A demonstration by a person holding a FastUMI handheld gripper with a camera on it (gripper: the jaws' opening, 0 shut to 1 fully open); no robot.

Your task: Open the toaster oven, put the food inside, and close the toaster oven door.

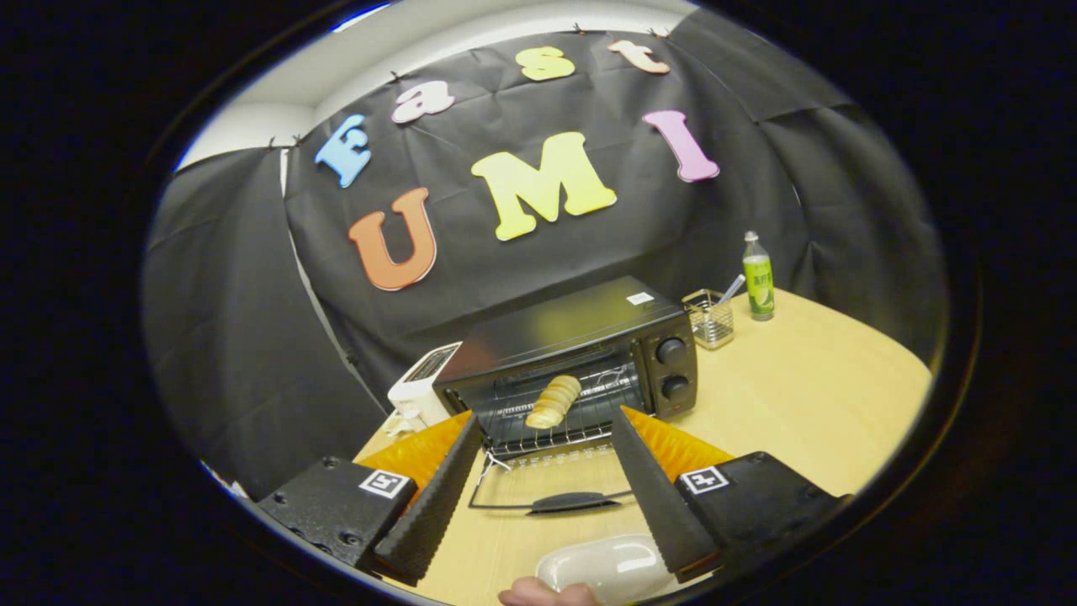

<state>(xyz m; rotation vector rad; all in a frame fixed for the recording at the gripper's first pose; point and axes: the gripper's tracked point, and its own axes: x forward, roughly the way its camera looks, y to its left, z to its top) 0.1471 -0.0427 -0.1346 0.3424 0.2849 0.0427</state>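
The gripper carried two long wedge-shaped fingers with finely ribbed, saw-toothed inner faces, tapering toward the tips; the fingers stood spread wide apart, pressing on nothing. Each finger sat on a dark, blocky carriage with rounded corners and small recessed screws; each carriage bore a square white-bordered fiducial marker on its top face; behind the fingers showed bright orange ridged panels. A fingertip of the person's hand showed between the carriages.

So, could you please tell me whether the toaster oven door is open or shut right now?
Open: the door lies folded down flat before the toaster oven, the bread visible on the rack, beyond the open gripper fingers.
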